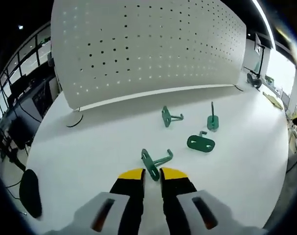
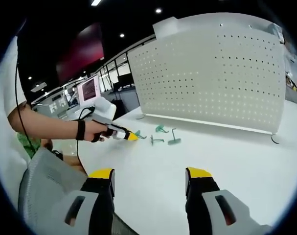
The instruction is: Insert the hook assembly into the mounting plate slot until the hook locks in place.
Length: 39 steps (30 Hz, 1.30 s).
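Note:
A white pegboard mounting plate (image 1: 148, 49) stands upright at the back of the white table (image 1: 89, 156). My left gripper (image 1: 153, 174) is low on the table, its yellow-tipped jaws shut on the flat base of a green hook (image 1: 152, 164) whose arm points right. Three more green hooks lie beyond: one (image 1: 170, 116) near the board, one upright (image 1: 213, 120), one flat (image 1: 201, 143). In the right gripper view a hand holds the left gripper (image 2: 121, 134) at the hook (image 2: 139, 134), with the pegboard (image 2: 212, 73) behind. My right gripper (image 2: 150, 176) hangs open and empty above the table.
A black cable (image 1: 75, 122) curls by the board's left foot. A dark oval object (image 1: 30, 193) sits at the table's left edge. A grey mesh chair (image 2: 45, 186) and the person's arm (image 2: 45, 125) are on the left of the right gripper view.

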Each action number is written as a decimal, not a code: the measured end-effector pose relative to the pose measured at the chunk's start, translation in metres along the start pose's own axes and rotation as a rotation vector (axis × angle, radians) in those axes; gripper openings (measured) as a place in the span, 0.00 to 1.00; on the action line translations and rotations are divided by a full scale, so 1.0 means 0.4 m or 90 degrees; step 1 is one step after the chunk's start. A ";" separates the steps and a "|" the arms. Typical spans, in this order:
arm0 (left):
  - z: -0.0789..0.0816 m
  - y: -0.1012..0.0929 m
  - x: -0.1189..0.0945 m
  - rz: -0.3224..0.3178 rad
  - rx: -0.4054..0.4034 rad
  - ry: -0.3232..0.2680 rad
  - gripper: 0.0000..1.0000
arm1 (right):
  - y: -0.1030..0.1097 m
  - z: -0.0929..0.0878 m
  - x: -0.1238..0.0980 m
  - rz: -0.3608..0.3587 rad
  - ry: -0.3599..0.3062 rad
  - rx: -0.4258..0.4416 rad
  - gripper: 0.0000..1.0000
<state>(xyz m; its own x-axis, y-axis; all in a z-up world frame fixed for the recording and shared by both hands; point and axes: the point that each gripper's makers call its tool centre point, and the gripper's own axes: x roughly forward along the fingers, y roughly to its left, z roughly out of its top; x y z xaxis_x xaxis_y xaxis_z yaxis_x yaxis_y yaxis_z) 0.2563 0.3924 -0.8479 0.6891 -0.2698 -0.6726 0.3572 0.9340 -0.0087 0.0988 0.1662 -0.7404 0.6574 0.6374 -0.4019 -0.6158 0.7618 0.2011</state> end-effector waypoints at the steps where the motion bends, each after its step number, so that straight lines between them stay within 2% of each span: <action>1: 0.001 0.001 0.001 0.000 0.003 -0.001 0.12 | 0.000 -0.001 0.000 0.000 0.000 0.000 0.59; 12: -0.001 -0.014 0.003 -0.014 -0.003 0.002 0.07 | -0.003 -0.001 -0.008 -0.012 -0.002 0.005 0.59; 22: -0.015 -0.052 -0.025 -0.044 -0.017 0.012 0.04 | 0.009 0.003 -0.007 -0.009 -0.005 0.002 0.59; 27: -0.013 -0.054 -0.037 -0.045 -0.035 0.002 0.04 | 0.015 0.005 -0.005 -0.004 -0.008 0.004 0.58; 39: -0.015 -0.066 -0.075 -0.055 -0.038 -0.015 0.04 | 0.039 0.014 0.018 0.027 -0.005 -0.004 0.58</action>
<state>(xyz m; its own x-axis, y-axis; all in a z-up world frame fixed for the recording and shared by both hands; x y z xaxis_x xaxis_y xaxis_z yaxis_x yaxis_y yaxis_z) 0.2224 0.3772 -0.8319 0.6722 -0.3549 -0.6497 0.3788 0.9189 -0.1100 0.0963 0.1833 -0.7352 0.6341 0.6698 -0.3864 -0.6456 0.7336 0.2121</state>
